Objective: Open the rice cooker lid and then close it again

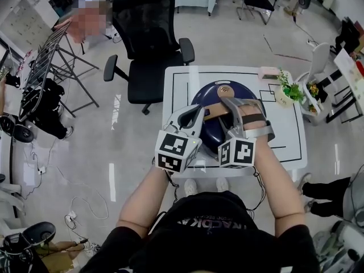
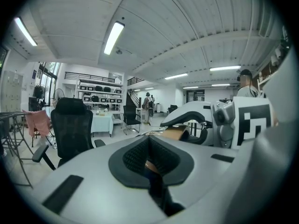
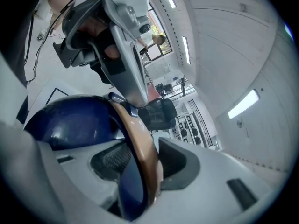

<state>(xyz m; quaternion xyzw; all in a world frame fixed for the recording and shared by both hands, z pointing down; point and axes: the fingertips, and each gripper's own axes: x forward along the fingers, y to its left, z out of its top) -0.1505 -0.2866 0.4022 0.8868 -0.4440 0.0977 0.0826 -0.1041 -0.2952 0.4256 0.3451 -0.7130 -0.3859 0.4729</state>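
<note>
The dark blue rice cooker [image 1: 223,93] sits in the middle of the white table [image 1: 177,85], and from where I stand its domed lid looks down, so I'd say the opening isn't visibly under way and both swings are left to do. The left hand-held gripper [image 1: 200,115] and the right hand-held gripper [image 1: 233,114] are each pinched tight on the tan carry handle [image 3: 138,141] across the top. Whatever is inside the pot is hidden.

The left tool [image 1: 198,114] and right tool [image 1: 232,106] hide the rice cooker's [image 1: 219,90] 6 o'clock side. Legs [image 1: 325,202] at 4 o'clock are cut off.
</note>
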